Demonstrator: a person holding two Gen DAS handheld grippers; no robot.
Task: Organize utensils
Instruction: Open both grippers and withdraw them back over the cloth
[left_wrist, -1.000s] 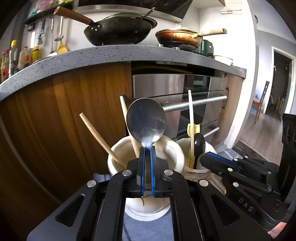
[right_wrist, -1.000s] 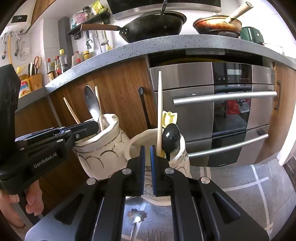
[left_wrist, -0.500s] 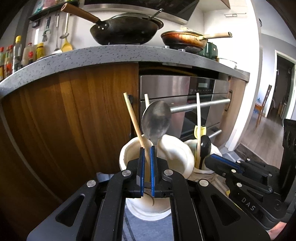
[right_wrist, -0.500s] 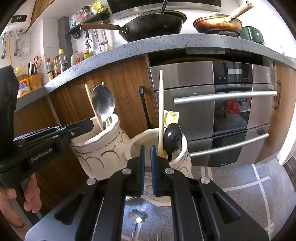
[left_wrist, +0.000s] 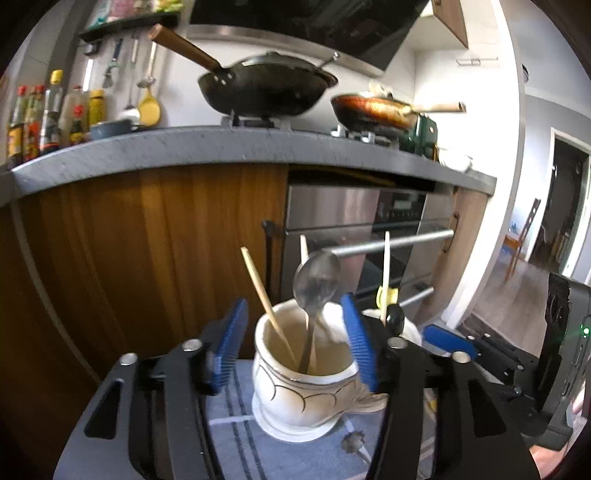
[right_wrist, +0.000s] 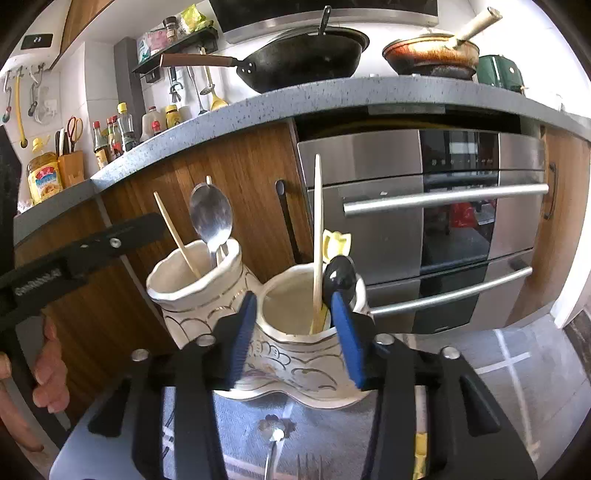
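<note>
My left gripper (left_wrist: 295, 339) is open, its blue pads on either side of a white ceramic holder (left_wrist: 306, 387). A metal spoon (left_wrist: 316, 284) and a wooden chopstick (left_wrist: 264, 291) stand in that holder, free of the pads. My right gripper (right_wrist: 295, 336) is open around a second white holder (right_wrist: 295, 354), which holds a long chopstick (right_wrist: 317, 236), a black spoon (right_wrist: 340, 277) and a yellow-topped utensil (right_wrist: 334, 242). The first holder (right_wrist: 192, 291) with the metal spoon (right_wrist: 211, 218) also shows left in the right wrist view.
Both holders stand on a blue-grey striped cloth (left_wrist: 236, 435). A fork (right_wrist: 310, 463) and a small flower-ended utensil (right_wrist: 275, 435) lie on the cloth near me. Behind are a wooden cabinet (left_wrist: 147, 251), an oven (right_wrist: 443, 221) and a countertop with two pans (left_wrist: 266, 88).
My left gripper let go of the metal spoon, which now stands in the left holder, and drew back and up. Both grippers went from shut to open.
</note>
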